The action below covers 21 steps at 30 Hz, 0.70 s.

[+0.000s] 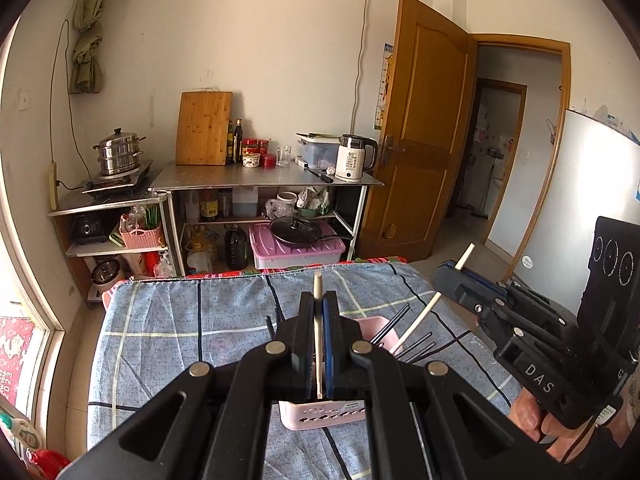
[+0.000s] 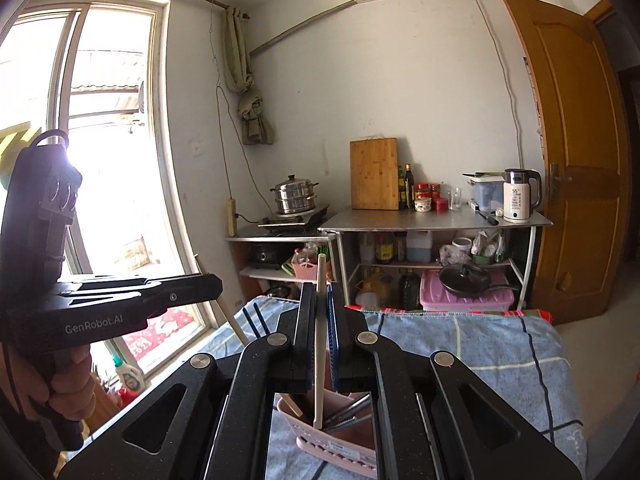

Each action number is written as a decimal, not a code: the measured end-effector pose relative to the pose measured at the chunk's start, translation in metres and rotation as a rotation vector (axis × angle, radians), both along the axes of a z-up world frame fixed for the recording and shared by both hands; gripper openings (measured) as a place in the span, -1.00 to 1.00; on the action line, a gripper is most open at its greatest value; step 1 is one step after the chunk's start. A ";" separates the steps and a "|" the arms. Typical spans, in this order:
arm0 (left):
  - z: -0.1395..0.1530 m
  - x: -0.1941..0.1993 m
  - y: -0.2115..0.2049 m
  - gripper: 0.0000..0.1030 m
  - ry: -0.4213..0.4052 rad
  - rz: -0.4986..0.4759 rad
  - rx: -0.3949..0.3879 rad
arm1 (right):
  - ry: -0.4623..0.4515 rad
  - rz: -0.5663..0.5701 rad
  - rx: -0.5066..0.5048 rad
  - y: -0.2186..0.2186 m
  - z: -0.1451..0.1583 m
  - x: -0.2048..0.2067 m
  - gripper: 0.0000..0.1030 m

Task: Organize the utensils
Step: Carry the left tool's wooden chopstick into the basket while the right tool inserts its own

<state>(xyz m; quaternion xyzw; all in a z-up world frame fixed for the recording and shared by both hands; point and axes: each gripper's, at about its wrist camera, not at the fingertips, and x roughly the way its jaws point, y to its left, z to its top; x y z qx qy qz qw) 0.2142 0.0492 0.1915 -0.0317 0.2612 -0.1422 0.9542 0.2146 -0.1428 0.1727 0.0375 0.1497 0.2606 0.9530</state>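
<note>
- left wrist view: the left gripper (image 1: 319,300) is closed down to a thin slit on a white chopstick (image 1: 318,332), which runs up between the pads and sticks out past the tips.
- below and beyond it, the pink basket (image 1: 320,414) sits on the blue checked cloth (image 1: 180,320); dark chopsticks (image 1: 394,326) lean out of it to the right.
- the right gripper (image 1: 452,272) shows at the right edge, clamped on a second white chopstick (image 1: 420,326) that slants down toward the basket's far side; whether its lower end is already inside cannot be told here.
- right wrist view: the right gripper (image 2: 319,300) is likewise nearly shut on its white chopstick (image 2: 319,344), whose lower end appears to reach down into the pink basket (image 2: 320,440) beside dark and metal-looking utensils (image 2: 348,412).
- the left gripper (image 2: 208,284) is seen side-on at the left, jaws together, a pale stick below it.
- judged step: dropping a pair of chopsticks into the basket, one per hand.
- next move calls for lowering each stick until its end is well inside the basket, then opening the jaws a little so it leans against the wall rather than bouncing out.
</note>
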 end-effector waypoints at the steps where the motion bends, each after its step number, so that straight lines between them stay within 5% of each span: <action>1: -0.003 0.003 0.000 -0.91 0.003 0.003 0.002 | 0.002 -0.003 0.003 0.000 -0.002 0.003 -0.89; 21: -0.061 0.027 -0.002 -0.90 0.121 -0.001 -0.001 | 0.122 0.001 -0.066 0.013 -0.048 0.026 -0.88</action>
